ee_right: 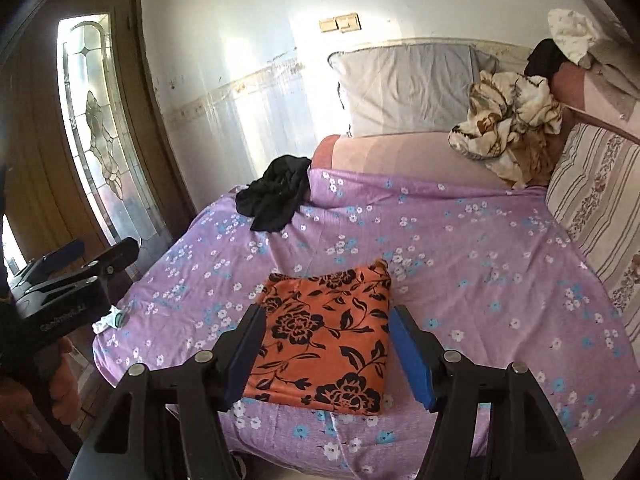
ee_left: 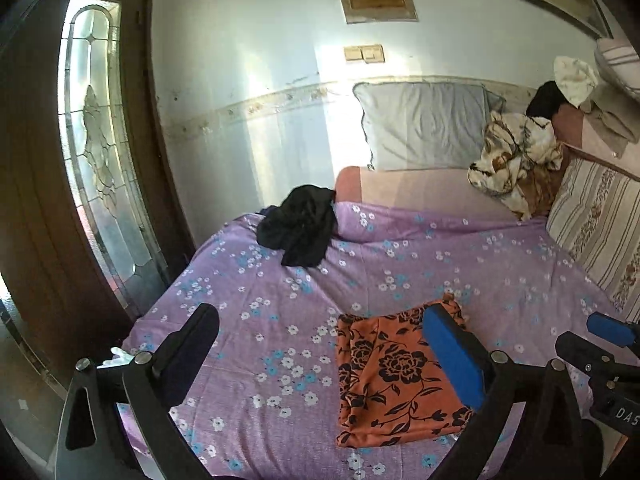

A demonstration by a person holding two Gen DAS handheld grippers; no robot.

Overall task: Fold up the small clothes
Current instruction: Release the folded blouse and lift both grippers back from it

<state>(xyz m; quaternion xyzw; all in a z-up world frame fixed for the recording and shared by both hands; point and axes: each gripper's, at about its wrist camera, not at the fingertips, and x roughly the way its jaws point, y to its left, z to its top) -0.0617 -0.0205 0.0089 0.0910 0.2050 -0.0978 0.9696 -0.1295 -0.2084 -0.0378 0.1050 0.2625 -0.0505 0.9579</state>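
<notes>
An orange cloth with black flowers (ee_left: 396,376) (ee_right: 328,336) lies folded into a flat rectangle on the purple flowered bed sheet (ee_left: 400,264) (ee_right: 460,240). My left gripper (ee_left: 320,328) hovers above the sheet, open wide, with nothing between its fingers. To its right, my right gripper (ee_right: 328,316) is raised over the folded cloth, open and apart from it. Each gripper shows at the edge of the other's view: right gripper (ee_left: 600,340), left gripper (ee_right: 80,260). A crumpled black garment (ee_left: 298,230) (ee_right: 276,196) lies at the far left of the bed.
A grey pillow (ee_left: 424,128) leans on the wall. A cream and brown crumpled cloth (ee_left: 516,156) and a striped cushion (ee_left: 600,232) are at the far right. A wooden door with patterned glass (ee_left: 96,152) stands left. Something small and white (ee_right: 110,318) lies at the sheet's left edge.
</notes>
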